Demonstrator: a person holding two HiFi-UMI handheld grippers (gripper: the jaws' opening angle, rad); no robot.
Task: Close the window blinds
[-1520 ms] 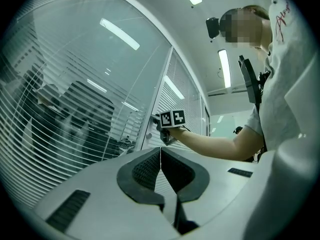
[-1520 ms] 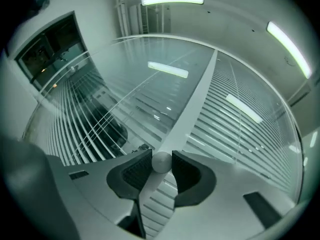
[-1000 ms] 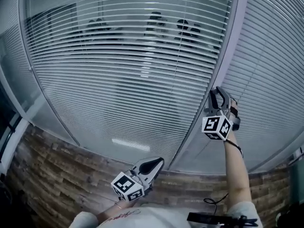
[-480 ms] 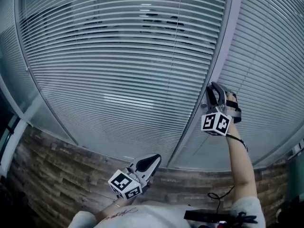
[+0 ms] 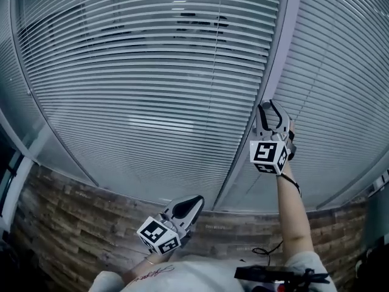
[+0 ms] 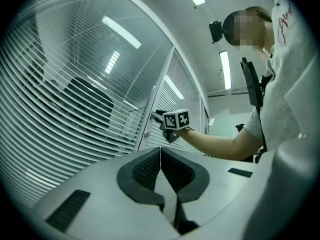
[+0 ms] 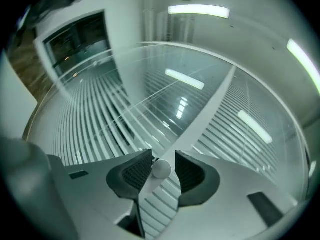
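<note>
Pinches small round knob (image 7: 161, 169) with right claw (image 5: 269, 106), on frame post (image 5: 276, 53). Shows blinds (image 5: 152, 90) left of post tilted flatter than a second ago, dark shapes (image 5: 197, 22) behind fading: closing underway. Holds left claw (image 5: 196, 199) pressed together, empty.

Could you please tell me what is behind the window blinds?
Through the blinds, only vague dark shapes show near the top. The slats cover everything else, so I cannot identify them.
</note>
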